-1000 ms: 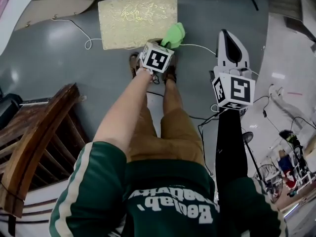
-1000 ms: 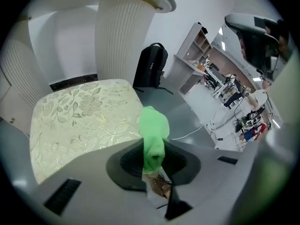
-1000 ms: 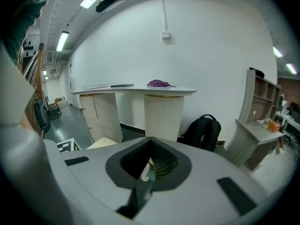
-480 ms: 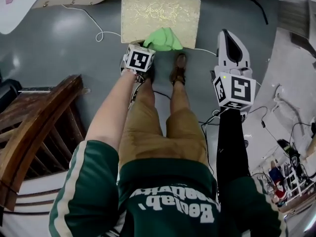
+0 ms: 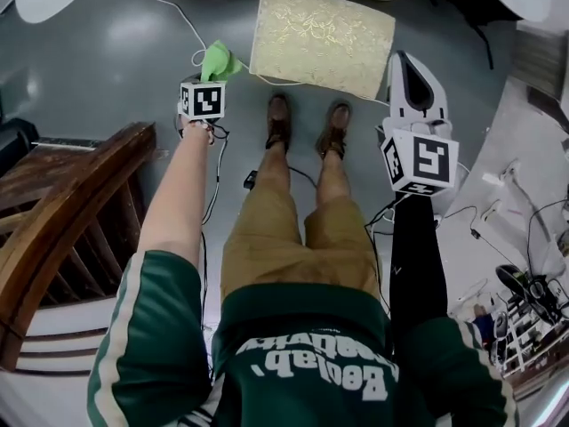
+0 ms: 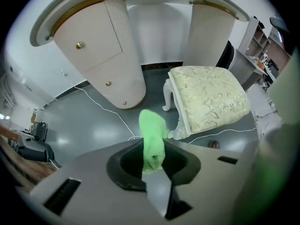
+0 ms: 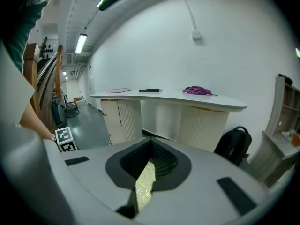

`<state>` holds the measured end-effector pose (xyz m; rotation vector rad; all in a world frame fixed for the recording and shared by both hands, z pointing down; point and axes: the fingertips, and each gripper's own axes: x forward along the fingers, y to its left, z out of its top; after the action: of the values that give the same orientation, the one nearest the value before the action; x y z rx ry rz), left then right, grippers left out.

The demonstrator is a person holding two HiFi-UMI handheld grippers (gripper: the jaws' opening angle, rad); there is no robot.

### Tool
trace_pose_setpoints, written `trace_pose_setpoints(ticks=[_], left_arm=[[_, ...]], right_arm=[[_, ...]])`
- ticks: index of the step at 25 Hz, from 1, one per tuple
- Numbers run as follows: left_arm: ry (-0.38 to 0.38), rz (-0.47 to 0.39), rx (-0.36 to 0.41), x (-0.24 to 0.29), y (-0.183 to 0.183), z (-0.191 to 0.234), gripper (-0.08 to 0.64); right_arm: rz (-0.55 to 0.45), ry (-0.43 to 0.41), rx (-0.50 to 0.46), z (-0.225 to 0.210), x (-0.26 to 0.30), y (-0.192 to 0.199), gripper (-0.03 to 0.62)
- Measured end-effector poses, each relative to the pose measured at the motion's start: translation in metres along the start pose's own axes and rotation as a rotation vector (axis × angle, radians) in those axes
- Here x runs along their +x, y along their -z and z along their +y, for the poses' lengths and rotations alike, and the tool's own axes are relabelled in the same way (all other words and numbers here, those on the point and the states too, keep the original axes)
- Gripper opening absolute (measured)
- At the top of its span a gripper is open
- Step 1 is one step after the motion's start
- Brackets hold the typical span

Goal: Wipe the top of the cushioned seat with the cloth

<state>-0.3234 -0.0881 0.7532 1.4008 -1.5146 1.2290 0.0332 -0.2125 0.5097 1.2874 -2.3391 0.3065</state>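
Observation:
The cushioned seat (image 5: 322, 41) is a low stool with a pale gold patterned top, standing on the grey floor ahead of the person's shoes. In the left gripper view the seat (image 6: 211, 100) lies to the right, on white carved legs. My left gripper (image 5: 213, 69) is shut on the green cloth (image 5: 218, 60), which it holds above the floor to the left of the seat and apart from it. The cloth (image 6: 153, 139) sticks up out of the left gripper (image 6: 152, 165). My right gripper (image 5: 409, 65) hangs shut and holds nothing, at the seat's right end; a sliver of gold seat (image 7: 145, 184) shows between its jaws.
A dark wooden chair (image 5: 62, 203) stands at the left. White cables (image 5: 178, 16) run over the floor by the seat. White curved counter cabinets (image 6: 103, 50) rise behind it. A black backpack (image 7: 234, 144) leans by the counter. Cluttered gear (image 5: 524, 301) sits at the right.
The left gripper has carried the green cloth leftwards, from the seat's front edge to the floor side left of it. The right gripper has stayed in place.

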Motion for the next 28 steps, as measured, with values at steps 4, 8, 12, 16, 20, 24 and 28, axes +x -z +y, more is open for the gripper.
trace_pose_setpoints(ticks=[4, 8, 12, 16, 20, 24, 28], left_arm=[[0.053, -0.013, -0.044, 0.003, 0.012, -0.004, 0.078], [0.091, -0.014, -0.056, 0.0, 0.019, -0.019, 0.078], [0.155, -0.052, -0.054, -0.002, 0.011, -0.044, 0.078], [0.248, -0.126, -0.022, -0.01, -0.01, -0.076, 0.078], [0.242, -0.137, -0.013, -0.019, -0.018, -0.08, 0.078], [0.222, -0.173, -0.002, -0.05, -0.038, -0.074, 0.078], [0.202, -0.345, -0.008, -0.112, -0.086, -0.068, 0.078]], right_arm=[[-0.003, -0.005, -0.009, 0.005, 0.005, -0.006, 0.008], [-0.007, 0.002, -0.016, 0.005, 0.001, -0.01, 0.008], [-0.009, 0.011, -0.015, 0.002, -0.005, -0.007, 0.008], [-0.005, 0.023, -0.02, -0.004, -0.011, -0.003, 0.008], [-0.014, 0.041, -0.024, -0.011, -0.019, -0.011, 0.008], [-0.054, 0.062, -0.021, -0.021, -0.03, -0.039, 0.008], [-0.095, 0.073, -0.014, -0.025, -0.048, -0.072, 0.008]])
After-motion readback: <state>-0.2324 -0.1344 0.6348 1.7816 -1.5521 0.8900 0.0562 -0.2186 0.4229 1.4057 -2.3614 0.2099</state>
